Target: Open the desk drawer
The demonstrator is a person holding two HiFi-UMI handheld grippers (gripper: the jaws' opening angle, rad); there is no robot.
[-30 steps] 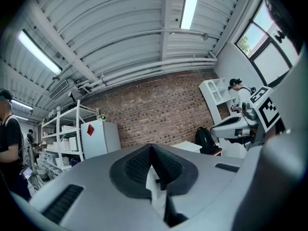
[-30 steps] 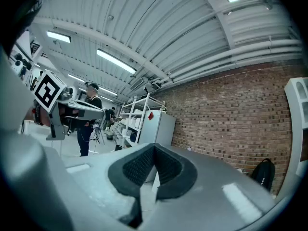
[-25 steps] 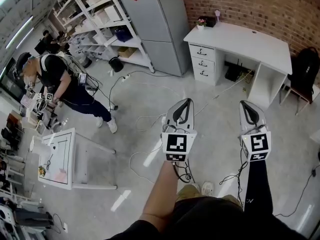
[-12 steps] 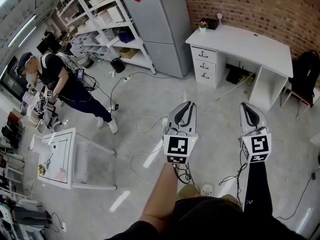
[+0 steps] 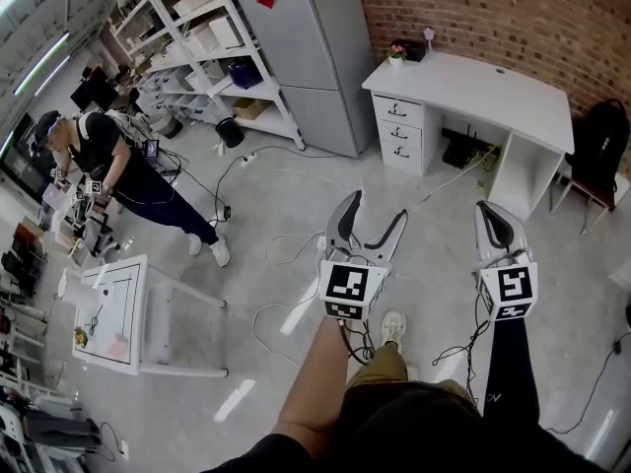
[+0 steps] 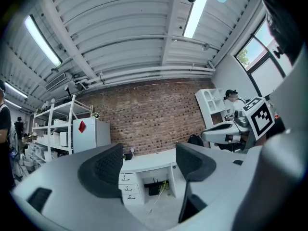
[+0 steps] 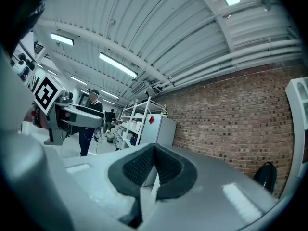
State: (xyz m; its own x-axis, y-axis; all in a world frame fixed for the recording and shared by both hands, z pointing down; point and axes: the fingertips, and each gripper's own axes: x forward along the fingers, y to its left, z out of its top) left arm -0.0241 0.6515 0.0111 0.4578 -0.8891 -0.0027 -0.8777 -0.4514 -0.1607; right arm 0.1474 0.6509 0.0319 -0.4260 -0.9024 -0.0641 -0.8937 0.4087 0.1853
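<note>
White drawer stack (image 5: 399,131) under white worktop (image 5: 483,87): all shut, well ahead of jaws | left gripper (image 5: 378,210): jaws just opened wide, empty | right gripper (image 5: 490,213): jaws pressed together, empty | left to do: approach, grip handle, pull.

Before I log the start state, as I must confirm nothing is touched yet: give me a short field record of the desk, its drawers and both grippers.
desk: white, against the brick wall, far across the floor
drawers: three in a stack, at the desk's left side in the head view, all shut
left gripper: jaws apart, have just been opening, nothing between them
right gripper: jaws together, empty
contact: neither gripper touches the desk
</note>
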